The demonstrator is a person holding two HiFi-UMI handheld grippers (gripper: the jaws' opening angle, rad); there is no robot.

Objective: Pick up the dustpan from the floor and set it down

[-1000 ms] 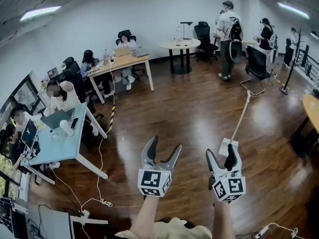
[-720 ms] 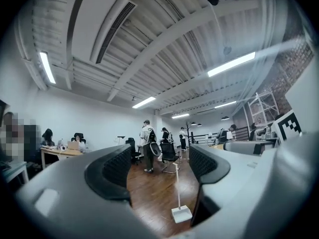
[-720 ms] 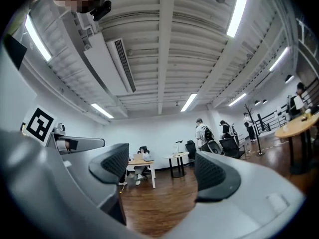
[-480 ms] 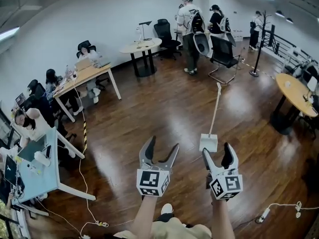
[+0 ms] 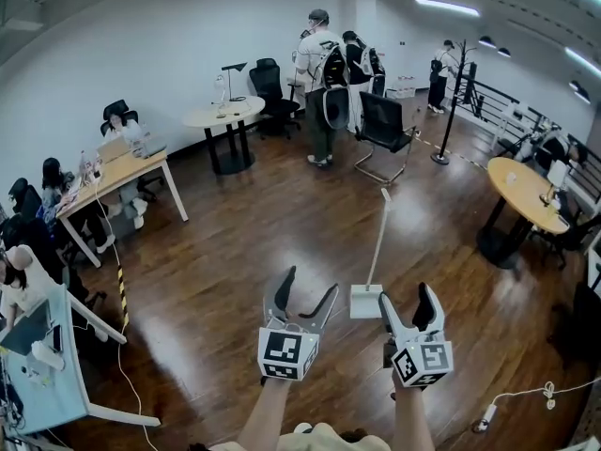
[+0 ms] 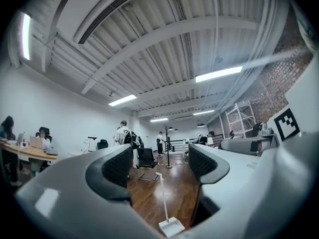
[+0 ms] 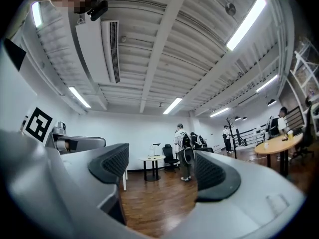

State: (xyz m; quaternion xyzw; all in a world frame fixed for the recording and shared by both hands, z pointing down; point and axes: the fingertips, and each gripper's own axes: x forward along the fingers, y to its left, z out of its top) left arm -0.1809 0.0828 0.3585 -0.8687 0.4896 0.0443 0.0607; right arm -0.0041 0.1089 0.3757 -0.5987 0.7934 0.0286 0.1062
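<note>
Left gripper (image 5: 308,285) and right gripper (image 5: 408,297) hover with jaws released, both empty, dustpan (image 5: 366,301) on floor (image 5: 235,252) just beyond, between them, handle upright.

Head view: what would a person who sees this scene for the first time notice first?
Two grippers fill the bottom of the picture: the left gripper and the right gripper, both with jaws apart and empty. Just ahead of them a white dustpan stands on the dark wooden floor, its long handle upright. At the far wall, people with backpacks stand near a round white table.
</note>
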